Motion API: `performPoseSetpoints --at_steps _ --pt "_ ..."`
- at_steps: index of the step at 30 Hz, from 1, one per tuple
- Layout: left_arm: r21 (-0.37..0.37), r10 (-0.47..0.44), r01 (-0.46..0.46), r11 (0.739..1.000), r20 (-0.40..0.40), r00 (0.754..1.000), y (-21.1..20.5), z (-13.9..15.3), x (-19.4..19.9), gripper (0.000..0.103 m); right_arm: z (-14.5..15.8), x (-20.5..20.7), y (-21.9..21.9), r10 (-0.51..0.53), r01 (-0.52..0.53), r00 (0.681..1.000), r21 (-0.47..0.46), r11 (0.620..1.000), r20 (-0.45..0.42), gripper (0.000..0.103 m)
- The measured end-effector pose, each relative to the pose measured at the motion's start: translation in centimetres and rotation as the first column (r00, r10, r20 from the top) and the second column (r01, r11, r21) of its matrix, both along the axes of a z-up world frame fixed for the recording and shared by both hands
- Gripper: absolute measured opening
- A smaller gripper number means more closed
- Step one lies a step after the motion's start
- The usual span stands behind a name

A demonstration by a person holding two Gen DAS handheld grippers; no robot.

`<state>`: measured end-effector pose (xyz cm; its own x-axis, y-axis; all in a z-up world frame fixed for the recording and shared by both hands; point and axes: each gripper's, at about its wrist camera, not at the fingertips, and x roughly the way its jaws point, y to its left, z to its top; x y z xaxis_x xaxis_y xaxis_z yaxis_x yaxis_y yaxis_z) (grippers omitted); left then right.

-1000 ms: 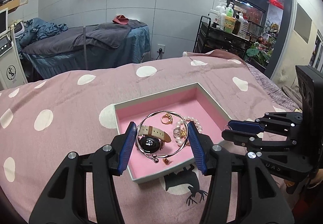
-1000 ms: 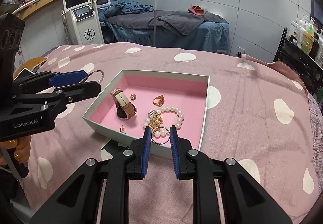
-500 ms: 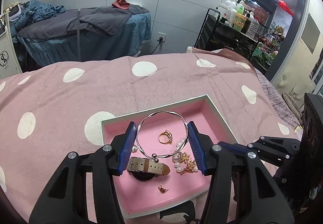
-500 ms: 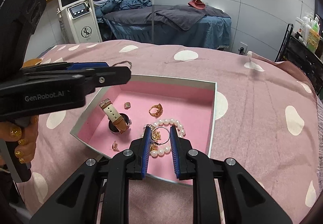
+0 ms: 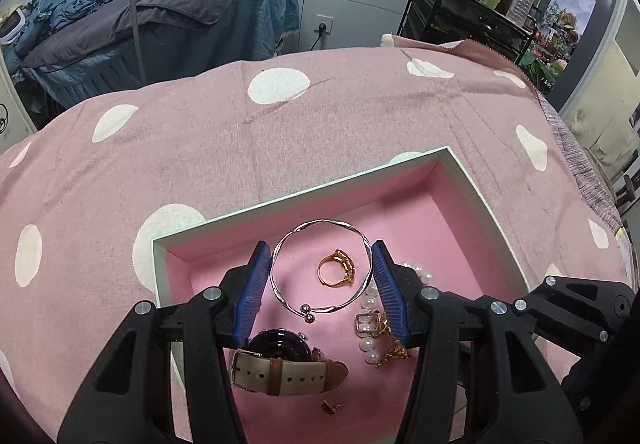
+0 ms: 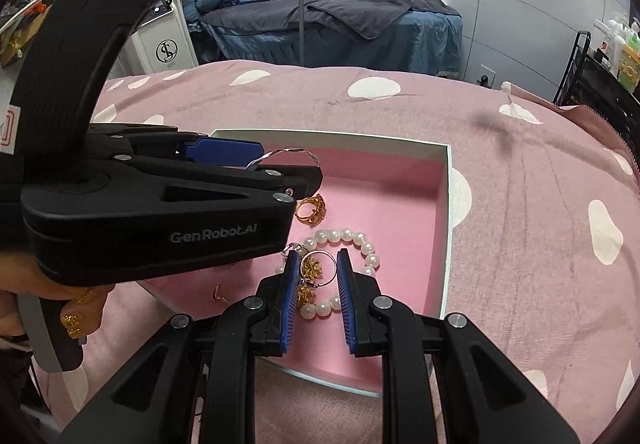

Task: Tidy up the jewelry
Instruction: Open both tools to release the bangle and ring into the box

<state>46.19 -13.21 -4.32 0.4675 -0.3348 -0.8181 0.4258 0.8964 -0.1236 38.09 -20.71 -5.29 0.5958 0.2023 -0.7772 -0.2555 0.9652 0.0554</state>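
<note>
silver bangle (image 5: 320,268) between left fingers (image 5: 252,284)

- Box (image 5: 320,190) sits on the bed (image 5: 200,148), lower centre of the left wrist view.
- Inside it: ring (image 5: 337,268) centre, watch (image 5: 286,362) below it, pearl bracelet (image 5: 416,272) to the right, small earring (image 5: 331,407) at the bottom.

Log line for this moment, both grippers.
left gripper: shut on silver bangle | right gripper: shut on small ring | both over pink box
</note>
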Motion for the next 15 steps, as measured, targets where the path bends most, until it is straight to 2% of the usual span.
performPoseSetpoints --at_steps 4,12,14,15 --pt "0.051 -0.002 0.002 0.999 -0.008 1.0 -0.7 -0.9 0.6 0.053 -0.2 0.4 0.2 -0.004 0.004 1.0 -0.018 1.0 0.003 0.018" --pt "0.052 0.008 -0.006 0.999 -0.036 0.999 -0.8 -1.8 0.8 0.054 -0.4 0.3 0.4 -0.01 0.01 1.0 -0.03 0.999 0.013 0.019" --pt "0.053 0.015 -0.014 0.999 -0.025 1.0 -0.8 -1.6 0.7 0.063 -0.4 0.2 0.4 -0.01 0.011 1.0 -0.028 1.0 0.014 0.022" --pt "0.047 0.018 -0.018 0.999 -0.015 1.0 -0.7 -1.4 0.6 0.069 -0.4 0.1 0.4 -0.01 0.01 1.0 -0.024 1.0 0.013 0.028"
